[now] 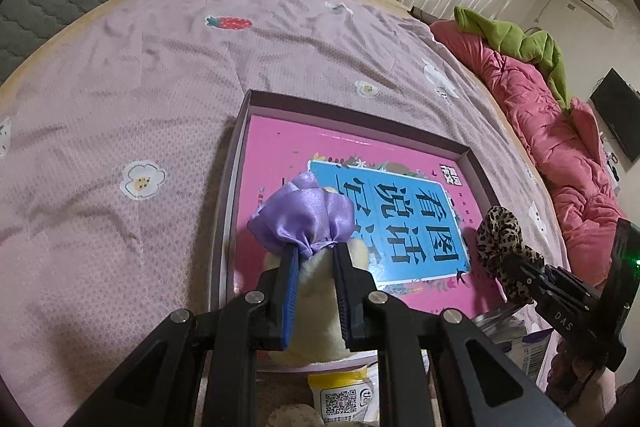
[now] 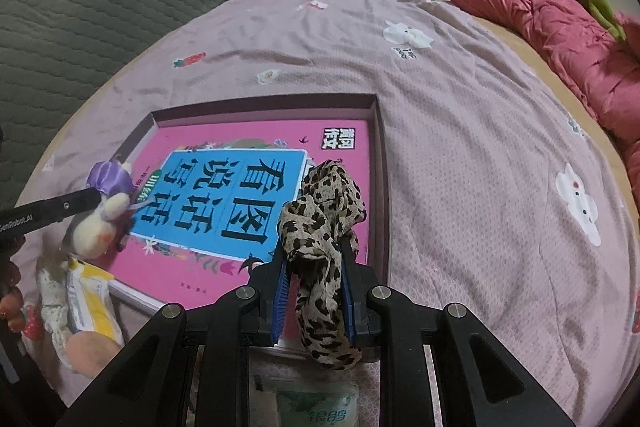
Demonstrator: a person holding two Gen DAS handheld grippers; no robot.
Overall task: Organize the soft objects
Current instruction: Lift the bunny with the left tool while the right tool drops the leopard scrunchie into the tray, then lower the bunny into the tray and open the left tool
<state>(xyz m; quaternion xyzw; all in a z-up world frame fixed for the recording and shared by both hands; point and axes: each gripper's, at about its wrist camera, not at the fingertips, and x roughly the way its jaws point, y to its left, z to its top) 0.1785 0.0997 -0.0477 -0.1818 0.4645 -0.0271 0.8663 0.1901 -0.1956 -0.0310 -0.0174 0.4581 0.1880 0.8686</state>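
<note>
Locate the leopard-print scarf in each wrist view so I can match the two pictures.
Left wrist view: the leopard-print scarf hangs at the right edge, held by the right gripper over the tray's right side.
Right wrist view: the scarf fills the centre foreground, clamped between the jaws.
Shared landmark: the pink book with the blue title panel, lying in the tray.

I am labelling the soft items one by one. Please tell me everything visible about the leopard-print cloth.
The leopard-print cloth looks like thin, soft fabric, beige with dark brown spots, bunched and twisted like a scarf. The right hand-held gripper is shut on its middle; one end stands crumpled above the fingers, the other hangs below them. It is held over the near right part of the shallow box, above the pink book.
</note>
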